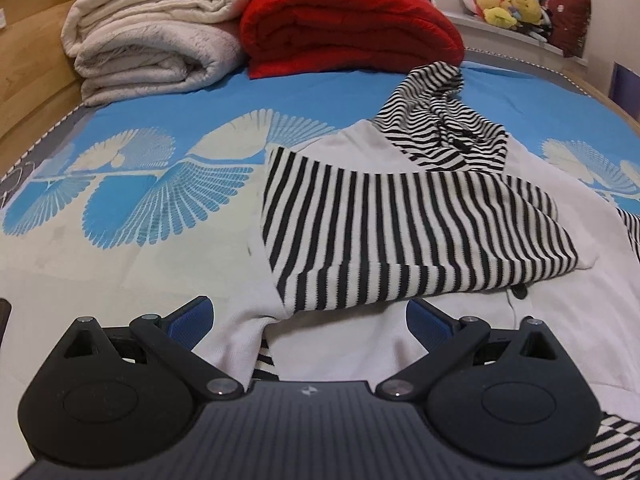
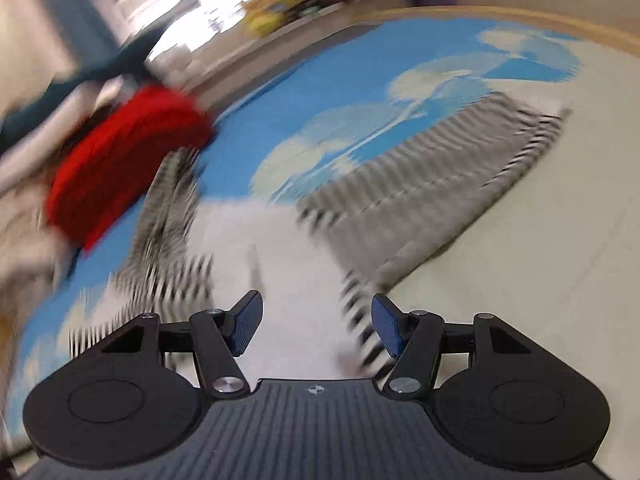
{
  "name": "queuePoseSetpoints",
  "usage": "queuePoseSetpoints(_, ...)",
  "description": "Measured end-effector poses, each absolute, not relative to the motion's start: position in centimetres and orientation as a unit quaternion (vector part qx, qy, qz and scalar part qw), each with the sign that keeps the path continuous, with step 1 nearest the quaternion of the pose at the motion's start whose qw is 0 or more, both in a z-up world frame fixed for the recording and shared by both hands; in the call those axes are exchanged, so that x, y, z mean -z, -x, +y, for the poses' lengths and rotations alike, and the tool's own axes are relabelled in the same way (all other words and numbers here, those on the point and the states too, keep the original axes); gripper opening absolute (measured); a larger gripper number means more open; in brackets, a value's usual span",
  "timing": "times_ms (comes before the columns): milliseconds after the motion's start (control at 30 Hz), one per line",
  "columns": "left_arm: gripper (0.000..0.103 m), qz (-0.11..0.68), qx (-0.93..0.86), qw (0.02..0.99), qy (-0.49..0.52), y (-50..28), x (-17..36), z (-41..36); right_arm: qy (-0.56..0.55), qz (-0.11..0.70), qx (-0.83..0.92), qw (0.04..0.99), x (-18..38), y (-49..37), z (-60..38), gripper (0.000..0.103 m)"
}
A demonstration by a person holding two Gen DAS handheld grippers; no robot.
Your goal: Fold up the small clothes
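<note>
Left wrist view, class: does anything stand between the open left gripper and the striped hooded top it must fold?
Nothing visible does. The left gripper hangs open right over the striped top, its white hem lying between the fingers. The red blanket and cream blankets sit beyond it on the bed.

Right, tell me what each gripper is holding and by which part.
Nothing is held: the left gripper and right gripper are both open above the hooded top.

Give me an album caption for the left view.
Open left gripper over a striped hoodie on a blue bedsheet.
</note>
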State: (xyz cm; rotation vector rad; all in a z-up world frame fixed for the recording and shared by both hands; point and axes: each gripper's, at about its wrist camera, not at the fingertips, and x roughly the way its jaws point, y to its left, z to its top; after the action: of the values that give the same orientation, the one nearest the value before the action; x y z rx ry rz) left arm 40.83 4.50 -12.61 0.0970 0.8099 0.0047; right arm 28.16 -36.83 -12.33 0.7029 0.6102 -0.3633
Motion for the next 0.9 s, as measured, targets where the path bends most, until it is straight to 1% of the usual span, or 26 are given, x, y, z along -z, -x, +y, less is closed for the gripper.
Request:
queuePoseSetpoints(100,0.103,0.403,-0.010,0.914,-0.039,-41.2,12.8,5.0,-0.372,0.256,0.228,0.862,12.3,-27.1,-42.1,0.062)
queuePoseSetpoints(167,0.103,0.403,-0.010,0.915,-0.030,-41.3,12.7,5.3,-0.376,0.243,0.267,0.853,12.9,-26.6,-45.8,0.062)
queuePoseSetpoints(233,0.103,0.400,-0.019,0.916,-0.033,-41.5,12.8,5.4,-0.384,0.238,0.295,0.842,14.0,-26.6,-49.3,0.062)
queuePoseSetpoints(367,0.103,0.401,-0.036,0.915,-0.037,-42.4,13.3,5.9,-0.439,0.207,0.335,0.808,16.5,-26.7,-55.7,0.063)
queuePoseSetpoints(433,0.103,0.397,-0.059,0.914,-0.052,-43.0,13.7,6.3,-0.447,0.200,0.355,0.796,18.0,-27.1,-58.1,0.063)
queuePoseSetpoints(533,0.103,0.398,-0.086,0.911,-0.059,-44.0,14.1,7.3,-0.476,0.211,0.360,0.774,20.6,-28.6,-60.9,0.063)
queuePoseSetpoints(600,0.103,0.402,-0.096,0.909,-0.047,-44.6,14.0,8.2,-0.466,0.194,0.362,0.784,21.1,-29.8,-61.7,0.063)
queuePoseSetpoints(667,0.103,0.403,-0.105,0.908,-0.034,-44.9,13.8,9.0,-0.448,0.197,0.364,0.792,21.2,-31.4,-62.0,0.063)
queuePoseSetpoints(700,0.103,0.402,-0.111,0.908,-0.031,-45.0,13.7,9.3,-0.446,0.198,0.363,0.794,21.2,-32.0,-62.0,0.048)
queuePoseSetpoints(733,0.103,0.399,-0.117,0.909,-0.028,-45.0,13.5,9.7,-0.443,0.201,0.368,0.793,21.1,-32.7,-61.9,0.024)
queuePoseSetpoints(767,0.103,0.397,-0.123,0.909,-0.030,-45.1,13.3,9.9,-0.436,0.209,0.371,0.793,20.6,-33.5,-61.7,0.004)
queuePoseSetpoints(833,0.103,0.391,-0.139,0.909,-0.035,-45.2,13.0,10.4,-0.414,0.209,0.373,0.804,18.7,-35.2,-60.8,0.004)
queuePoseSetpoints(900,0.103,0.391,-0.148,0.908,-0.023,-45.5,12.7,11.2,-0.364,0.200,0.346,0.842,15.0,-36.8,-57.8,0.004)
